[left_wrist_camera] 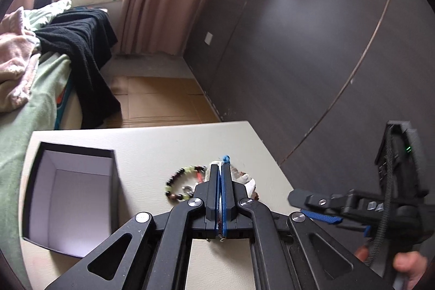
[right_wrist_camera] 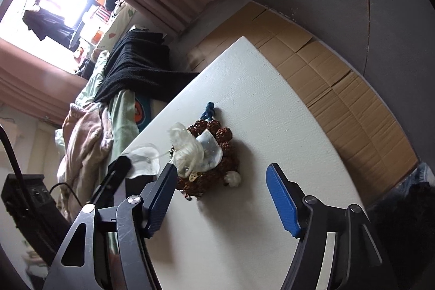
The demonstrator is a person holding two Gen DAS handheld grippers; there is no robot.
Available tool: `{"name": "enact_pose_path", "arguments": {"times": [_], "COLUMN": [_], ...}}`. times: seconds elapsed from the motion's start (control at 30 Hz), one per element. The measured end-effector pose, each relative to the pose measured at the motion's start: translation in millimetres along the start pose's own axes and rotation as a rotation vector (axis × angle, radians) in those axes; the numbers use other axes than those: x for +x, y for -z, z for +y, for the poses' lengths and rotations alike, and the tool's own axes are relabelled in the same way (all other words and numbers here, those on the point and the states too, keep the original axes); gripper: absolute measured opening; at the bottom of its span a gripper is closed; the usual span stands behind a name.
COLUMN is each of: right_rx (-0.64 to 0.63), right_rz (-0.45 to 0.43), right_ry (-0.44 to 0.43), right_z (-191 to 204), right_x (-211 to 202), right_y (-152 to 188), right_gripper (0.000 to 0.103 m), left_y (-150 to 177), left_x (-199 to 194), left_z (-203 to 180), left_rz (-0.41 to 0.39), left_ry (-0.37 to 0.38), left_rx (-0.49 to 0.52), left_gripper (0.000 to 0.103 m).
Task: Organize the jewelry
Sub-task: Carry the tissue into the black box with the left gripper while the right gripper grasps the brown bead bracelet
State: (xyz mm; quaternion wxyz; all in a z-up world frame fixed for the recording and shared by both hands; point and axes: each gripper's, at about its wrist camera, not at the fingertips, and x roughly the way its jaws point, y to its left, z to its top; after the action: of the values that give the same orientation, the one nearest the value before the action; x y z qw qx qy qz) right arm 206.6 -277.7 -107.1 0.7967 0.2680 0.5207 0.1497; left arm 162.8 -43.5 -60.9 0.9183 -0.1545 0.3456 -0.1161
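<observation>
On the white table [right_wrist_camera: 272, 113] lies a jewelry pile [right_wrist_camera: 214, 154]: brown knobbly beads, white shells and a blue knot [right_wrist_camera: 208, 110]. My right gripper [right_wrist_camera: 221, 170] is open just in front of the pile. Its left finger [right_wrist_camera: 165, 181] is at the pile's near-left edge, and the pads press on nothing. My left gripper [left_wrist_camera: 220, 167] is shut, and in the right wrist view a translucent white shell piece [right_wrist_camera: 144, 156] sits at its fingertip, strung to the pile. A black-and-green bead bracelet [left_wrist_camera: 179, 184] lies left of the left gripper. An open black box [left_wrist_camera: 76, 150] with a white inside stands further left.
The table's far edge and right corner [left_wrist_camera: 244, 124] drop to a cardboard-covered floor [left_wrist_camera: 163, 99]. A bed with green sheet, black blanket [left_wrist_camera: 81, 45] and pink cloth lies beyond the box. A dark wall panel [left_wrist_camera: 299, 45] runs along the right. A hand [left_wrist_camera: 407, 265] holds the right gripper [left_wrist_camera: 307, 208].
</observation>
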Motion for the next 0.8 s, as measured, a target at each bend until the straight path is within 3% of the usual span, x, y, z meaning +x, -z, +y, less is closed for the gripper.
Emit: {"name": "enact_pose_path", "arguments": {"times": [0.33,0.57,0.7,0.8], "right_rx": [-0.01,-0.018,-0.014,-0.015], "right_rz": [0.039,0.039,0.046,0.034], "right_ry": [0.034,0.094,0.117,0.116], "right_z": [5,6,4,6], "right_x": [33,55,66,63], "right_y": [-2,-4,-2,-1], "right_gripper": [0.042,0.037,0.022,0.02], "left_y": [-11,-16,-18,-19], "left_x": [-41,-62,-72,-83], "left_z": [21,37,47,55], "left_rz": [-0.098,-0.133,-0.148,-0.168], "left_ry": [0.027,0.029,0.022,0.019], "left_rx": [-0.053,-0.091,-0.118,-0.133], "left_gripper": [0.0,0.0,0.0,0.0]}}
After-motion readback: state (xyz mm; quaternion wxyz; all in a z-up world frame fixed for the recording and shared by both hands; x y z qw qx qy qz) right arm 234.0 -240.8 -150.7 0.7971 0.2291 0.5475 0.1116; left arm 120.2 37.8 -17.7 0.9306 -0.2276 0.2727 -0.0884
